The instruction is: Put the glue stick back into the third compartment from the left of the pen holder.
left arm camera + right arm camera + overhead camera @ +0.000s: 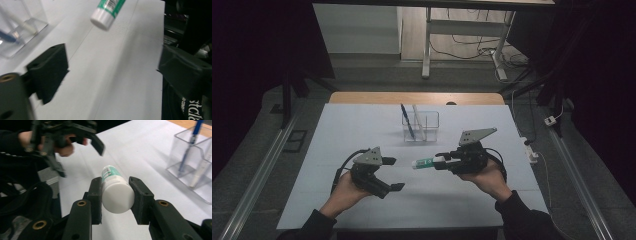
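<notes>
The right claw (117, 195) pinches the glue stick (115, 191) level above the desk (362, 130); the left claw (393, 174) stands spread and empty, left of it. Keep that pinch firm and carry it to the clear holder (421, 125), tipping it upright beside the 2 pens.

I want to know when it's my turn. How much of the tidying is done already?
Two pens, a blue pen and a white pen, already stand in the clear holder, so that part looks done. The right claw grips a glue stick above the table. The left claw is open and empty beside it. Probably the glue stick goes in the holder next.
</notes>
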A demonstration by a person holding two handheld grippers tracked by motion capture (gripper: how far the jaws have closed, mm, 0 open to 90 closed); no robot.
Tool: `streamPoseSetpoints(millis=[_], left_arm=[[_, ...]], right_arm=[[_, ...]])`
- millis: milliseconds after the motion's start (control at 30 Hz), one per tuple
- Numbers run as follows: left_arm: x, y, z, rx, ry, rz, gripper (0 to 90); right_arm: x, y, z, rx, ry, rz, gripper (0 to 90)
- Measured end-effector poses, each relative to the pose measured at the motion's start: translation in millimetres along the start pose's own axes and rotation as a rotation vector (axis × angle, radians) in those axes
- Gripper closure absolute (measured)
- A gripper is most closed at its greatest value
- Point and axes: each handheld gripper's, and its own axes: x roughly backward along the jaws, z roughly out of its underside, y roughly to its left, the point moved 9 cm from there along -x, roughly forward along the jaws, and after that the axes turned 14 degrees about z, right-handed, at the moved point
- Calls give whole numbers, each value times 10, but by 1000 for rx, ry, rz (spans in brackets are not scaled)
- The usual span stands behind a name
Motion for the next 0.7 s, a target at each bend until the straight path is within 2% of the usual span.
streamPoseSetpoints(millis=[167, 467, 700], left_arm=[[146, -49, 72, 53, -35, -36, 0], [375, -127, 275, 108, -54, -131, 0], [556, -202, 454, 157, -79, -183, 0]], right_arm=[[-8, -100, -18, -3, 8, 41, 648], [-11, -304, -120, -15, 7, 124, 649], [-39, -478, -187, -26, 9, 192, 649]])
